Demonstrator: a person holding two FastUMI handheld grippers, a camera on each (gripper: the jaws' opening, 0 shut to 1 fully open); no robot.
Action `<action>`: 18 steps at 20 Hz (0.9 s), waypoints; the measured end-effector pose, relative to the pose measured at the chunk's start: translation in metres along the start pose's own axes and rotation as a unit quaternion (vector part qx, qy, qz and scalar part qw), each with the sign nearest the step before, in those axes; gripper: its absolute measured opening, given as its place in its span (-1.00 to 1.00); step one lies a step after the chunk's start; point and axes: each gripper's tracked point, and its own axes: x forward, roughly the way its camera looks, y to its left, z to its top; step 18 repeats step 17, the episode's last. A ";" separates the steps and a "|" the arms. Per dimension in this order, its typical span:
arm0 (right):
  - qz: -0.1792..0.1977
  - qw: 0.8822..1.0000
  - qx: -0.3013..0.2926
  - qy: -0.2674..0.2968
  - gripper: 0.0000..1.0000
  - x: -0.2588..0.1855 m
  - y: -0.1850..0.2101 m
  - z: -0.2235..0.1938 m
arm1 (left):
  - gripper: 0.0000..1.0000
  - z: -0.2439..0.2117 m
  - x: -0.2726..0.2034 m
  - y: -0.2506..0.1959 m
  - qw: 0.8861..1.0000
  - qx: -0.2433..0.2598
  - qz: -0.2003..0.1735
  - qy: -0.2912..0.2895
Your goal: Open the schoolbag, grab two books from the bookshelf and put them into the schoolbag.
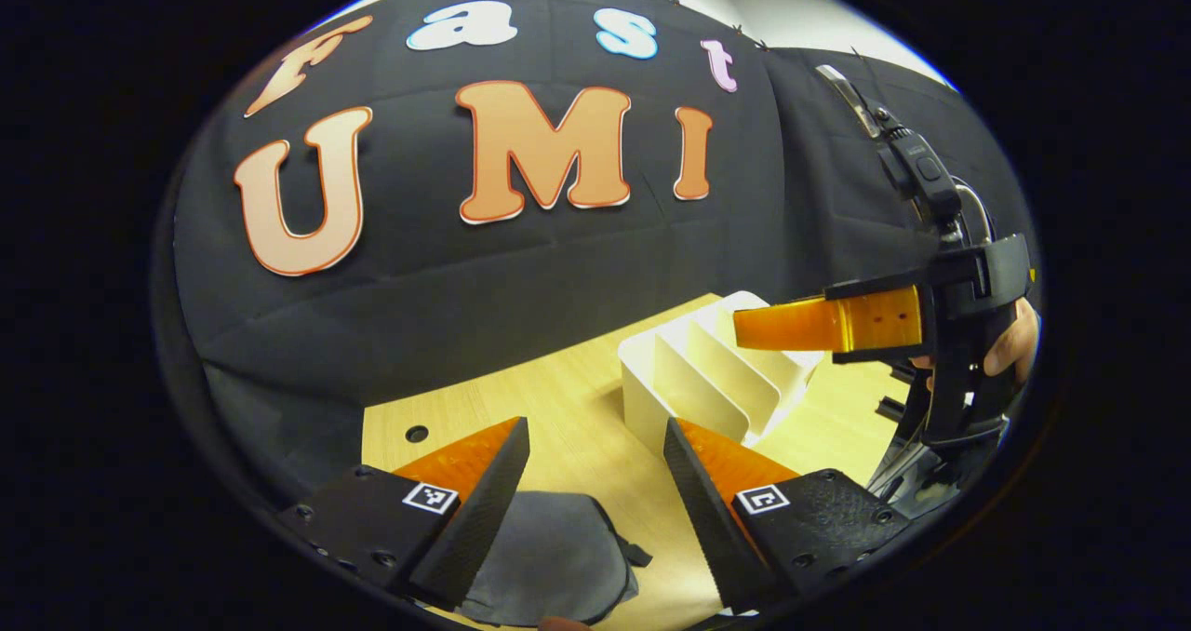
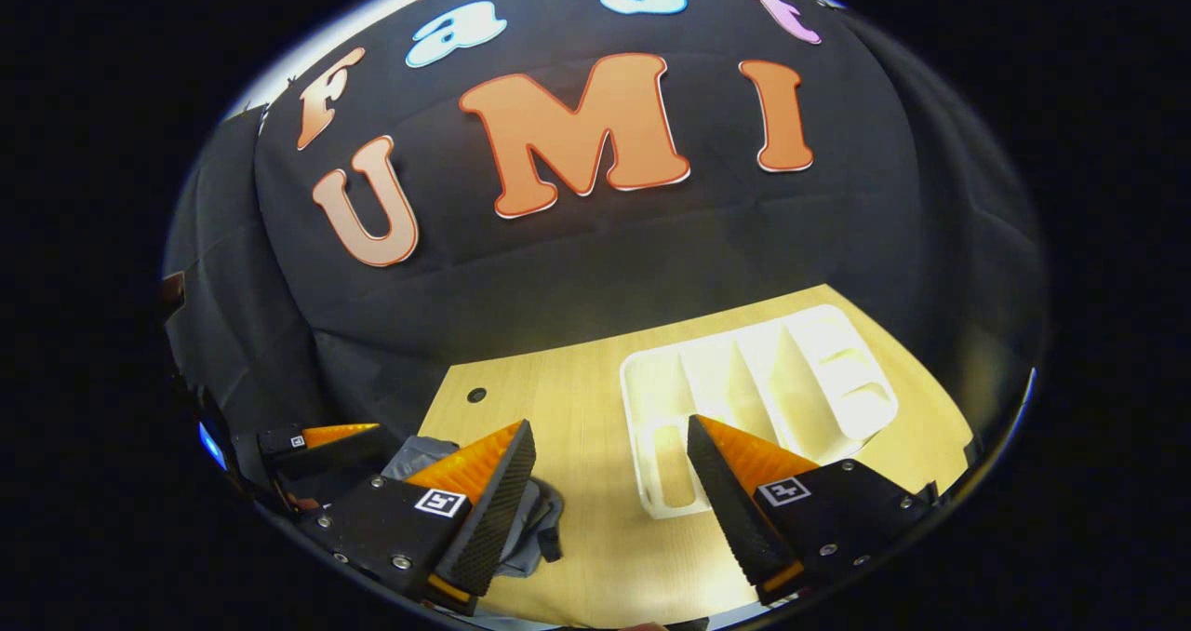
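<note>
Schoolbag (image 1: 549, 557), grey and slumped flat on the wooden table (image 1: 577, 398), lies at six o'clock in the left gripper view, under the left gripper (image 1: 595, 510), whose fingers are spread with nothing between them. The white bookshelf (image 1: 707, 380) stands at two o'clock.

In the right gripper view, the schoolbag (image 2: 535, 519) sits at seven o'clock beside the right gripper (image 2: 609, 505), likewise spread; the bookshelf (image 2: 828, 370) is at two o'clock.
</note>
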 end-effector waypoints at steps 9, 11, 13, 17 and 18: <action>0.035 0.994 -0.054 -0.087 0.95 -0.021 -0.033 0.062 | 0.90 0.080 -0.003 -0.035 0.987 -0.041 0.105 -0.115; 0.047 0.991 -0.071 -0.107 0.95 -0.025 -0.038 0.074 | 0.89 0.092 -0.006 -0.041 0.980 -0.051 0.129 -0.141; 0.058 0.988 -0.083 -0.120 0.95 -0.029 -0.042 0.080 | 0.90 0.107 -0.013 -0.050 0.972 -0.059 0.149 -0.171; 0.078 0.981 -0.101 -0.147 0.95 -0.037 -0.051 0.091 | 0.89 0.125 -0.016 -0.064 0.960 -0.082 0.173 -0.204; 0.078 0.981 -0.101 -0.147 0.95 -0.037 -0.051 0.091 | 0.89 0.125 -0.016 -0.064 0.960 -0.082 0.173 -0.204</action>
